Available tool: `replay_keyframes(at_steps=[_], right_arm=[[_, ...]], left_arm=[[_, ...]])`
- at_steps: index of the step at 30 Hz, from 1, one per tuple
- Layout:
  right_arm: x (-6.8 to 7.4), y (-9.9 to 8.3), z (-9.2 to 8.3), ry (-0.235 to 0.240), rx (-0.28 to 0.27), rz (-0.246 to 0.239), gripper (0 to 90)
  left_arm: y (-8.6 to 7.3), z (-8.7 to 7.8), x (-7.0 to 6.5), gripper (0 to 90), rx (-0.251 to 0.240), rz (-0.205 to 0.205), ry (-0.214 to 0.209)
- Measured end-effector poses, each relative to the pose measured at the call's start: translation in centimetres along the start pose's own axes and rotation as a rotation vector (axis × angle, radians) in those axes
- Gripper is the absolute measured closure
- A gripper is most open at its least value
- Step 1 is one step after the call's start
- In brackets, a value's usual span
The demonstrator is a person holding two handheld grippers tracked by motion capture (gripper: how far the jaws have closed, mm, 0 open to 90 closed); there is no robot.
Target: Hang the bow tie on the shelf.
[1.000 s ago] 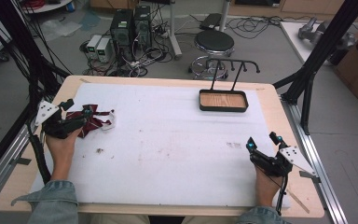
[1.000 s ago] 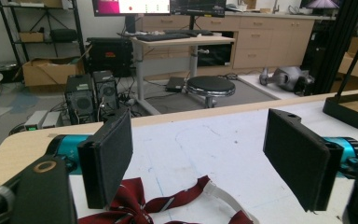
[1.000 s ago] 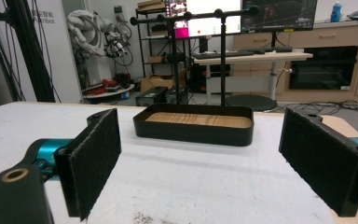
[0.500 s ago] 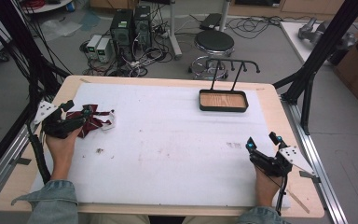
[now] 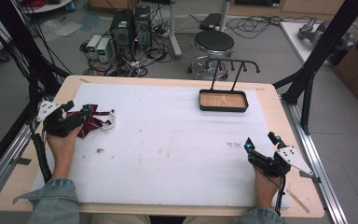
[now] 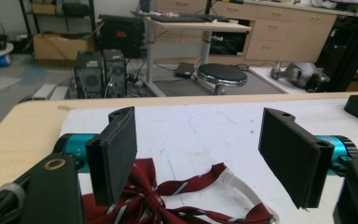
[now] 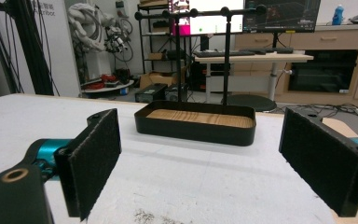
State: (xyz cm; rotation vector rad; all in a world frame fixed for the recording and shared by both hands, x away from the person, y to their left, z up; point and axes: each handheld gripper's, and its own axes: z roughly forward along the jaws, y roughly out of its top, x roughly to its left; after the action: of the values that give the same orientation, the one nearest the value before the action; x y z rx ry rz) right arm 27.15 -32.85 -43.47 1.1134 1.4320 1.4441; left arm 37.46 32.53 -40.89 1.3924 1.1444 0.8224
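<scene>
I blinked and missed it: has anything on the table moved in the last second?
Nothing visibly changed. The left gripper stays open over the red striped bow tie, the right gripper stays open near the table's edge, and the black tray stand sits where it was.

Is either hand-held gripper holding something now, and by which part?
Nothing is held. The left hand-held gripper is open over the red bow tie; the right hand-held gripper is open too.

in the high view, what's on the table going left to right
left gripper → dark red striped bow tie → black tray with wooden base and hanging rack → right gripper
</scene>
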Motion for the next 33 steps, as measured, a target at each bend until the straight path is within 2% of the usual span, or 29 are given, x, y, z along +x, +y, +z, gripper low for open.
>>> replay_keyframes(at_steps=[5,7,9,10,12,17,22,25,29,33], right_arm=[[0.2,0.0,0.1,-0.001,0.001,-0.010,11.8],[0.2,0.0,0.1,0.000,0.006,-0.014,11.8],[0.3,0.0,0.1,0.000,0.006,-0.015,11.8],[0.3,0.0,0.1,-0.001,0.007,-0.015,11.8],[0.3,0.0,0.1,0.000,0.008,-0.018,11.8],[0.4,0.0,0.1,0.003,0.008,-0.024,11.8],[0.4,0.0,0.1,0.003,0.009,-0.024,11.8],[0.4,0.0,0.1,0.003,0.008,-0.033,11.8],[0.5,0.0,0.1,0.003,0.011,-0.030,11.9],[0.6,0.0,0.1,0.002,0.013,-0.026,11.8]], left_arm=[[-0.7,1.1,0.5,28.4,0.033,-0.011,0.046],[-0.9,1.7,0.7,28.4,0.072,-0.008,0.066],[-1.2,2.3,0.9,28.8,0.124,-0.013,0.059],[-1.4,2.6,1.0,30.8,0.144,-0.018,0.069],[-1.6,2.9,1.2,31.8,0.167,-0.022,0.076],[-2.0,3.6,1.5,32.7,0.229,0.000,0.136],[-2.6,4.7,1.8,33.7,0.302,0.003,0.151],[-2.6,5.0,1.8,35.1,0.323,0.017,0.156],[-2.7,5.5,1.6,38.6,0.373,0.031,0.153],[-2.8,6.2,1.7,40.1,0.441,0.016,0.153]])
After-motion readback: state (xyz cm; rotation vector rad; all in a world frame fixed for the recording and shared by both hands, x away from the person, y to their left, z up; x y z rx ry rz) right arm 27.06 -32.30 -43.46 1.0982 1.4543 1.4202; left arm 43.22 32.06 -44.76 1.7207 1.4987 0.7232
